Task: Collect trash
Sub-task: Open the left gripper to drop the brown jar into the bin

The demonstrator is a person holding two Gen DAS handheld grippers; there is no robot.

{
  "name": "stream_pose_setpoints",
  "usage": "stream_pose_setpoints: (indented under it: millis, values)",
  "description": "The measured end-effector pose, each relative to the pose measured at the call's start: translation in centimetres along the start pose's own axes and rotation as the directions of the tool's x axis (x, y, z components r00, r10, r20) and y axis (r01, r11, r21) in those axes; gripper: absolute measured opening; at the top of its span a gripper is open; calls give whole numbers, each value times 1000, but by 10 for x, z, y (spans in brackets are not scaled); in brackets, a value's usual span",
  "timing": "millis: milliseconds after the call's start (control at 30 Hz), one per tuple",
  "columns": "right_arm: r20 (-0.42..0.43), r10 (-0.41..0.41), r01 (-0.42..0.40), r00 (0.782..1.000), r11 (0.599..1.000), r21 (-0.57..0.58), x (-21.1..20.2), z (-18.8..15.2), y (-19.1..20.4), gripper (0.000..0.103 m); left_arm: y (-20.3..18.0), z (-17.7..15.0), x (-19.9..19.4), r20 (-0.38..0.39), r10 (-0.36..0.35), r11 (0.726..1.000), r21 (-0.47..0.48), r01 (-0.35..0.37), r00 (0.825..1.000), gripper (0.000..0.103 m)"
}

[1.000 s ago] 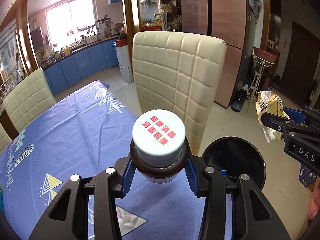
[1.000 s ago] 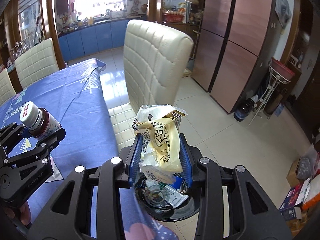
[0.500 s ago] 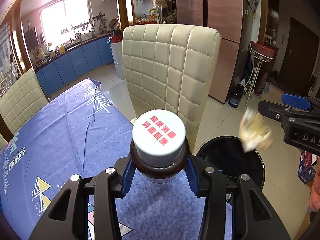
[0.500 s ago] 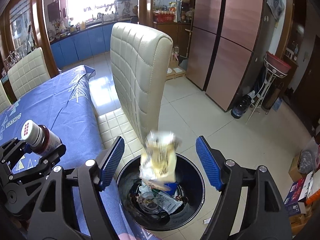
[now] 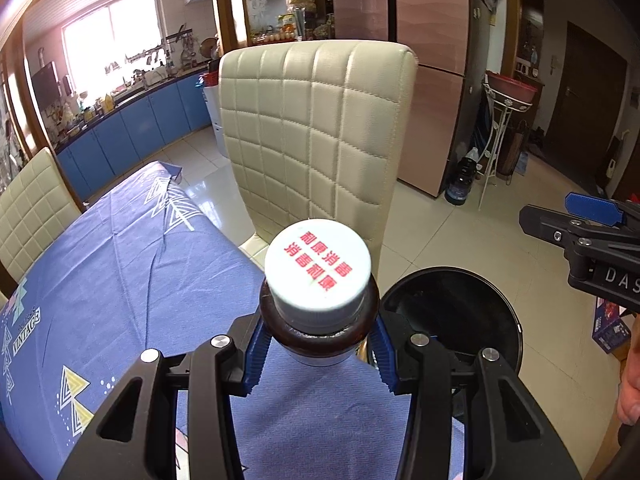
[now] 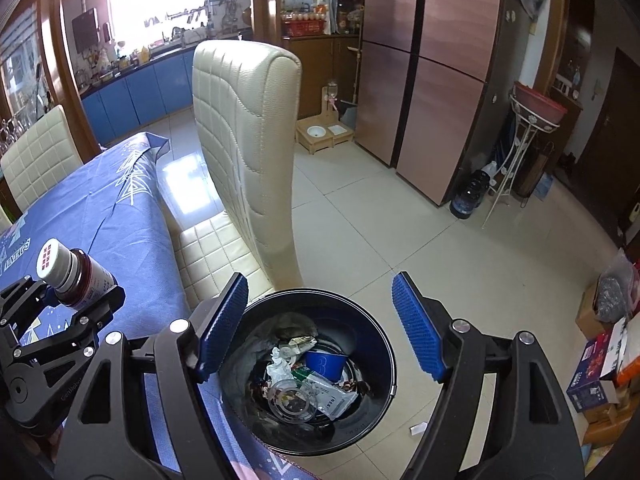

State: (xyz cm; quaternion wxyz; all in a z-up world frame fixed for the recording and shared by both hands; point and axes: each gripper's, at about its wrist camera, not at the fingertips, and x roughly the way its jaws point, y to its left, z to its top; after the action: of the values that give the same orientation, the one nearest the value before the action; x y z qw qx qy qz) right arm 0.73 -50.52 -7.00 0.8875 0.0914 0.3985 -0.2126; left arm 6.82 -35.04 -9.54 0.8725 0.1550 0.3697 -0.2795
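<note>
Trash sits in two places as we see it: loose wrappers, crumpled paper, a clear plastic lid and a blue cup lie in the black bin (image 6: 308,364), and a dark brown bottle (image 5: 318,280) with a pale cap printed in red characters is clamped in our left gripper (image 5: 318,350).

Working down from the largest things, we have the table under a blue patterned cloth (image 5: 132,280) filling the left of both views, with a cream quilted chair (image 5: 316,136) pushed in at its edge and a second cream chair (image 6: 40,156) at the far side. The bin stands on the tiled floor just beside the table's near corner and next to the chair's seat; in the left wrist view its rim (image 5: 452,312) shows just to the right of the bottle.

Our right gripper (image 6: 320,324) hangs directly above the bin with its blue-padded fingers (image 6: 416,328) spread wide and nothing between them. From the left wrist view we see it (image 5: 576,224) out to the right, above the floor near the bin.

Our left gripper's fingers (image 5: 256,344) press on either side of the bottle's shoulder, holding it above the cloth. The right wrist view shows the bottle (image 6: 76,276) tilted, cap pointing up and to the left.
</note>
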Motion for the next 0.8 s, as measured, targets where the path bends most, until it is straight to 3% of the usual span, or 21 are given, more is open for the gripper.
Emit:
stream_pose_setpoints:
  millis: [400, 800]
  values:
    - [7, -43, 43, 999, 998, 44, -10, -10, -28, 75, -50, 5, -1, 5, -83, 993, 85, 82, 997, 43]
    - [19, -69, 67, 997, 994, 86, -19, -15, -52, 75, -78, 13, -5, 21, -116, 985, 132, 112, 993, 43]
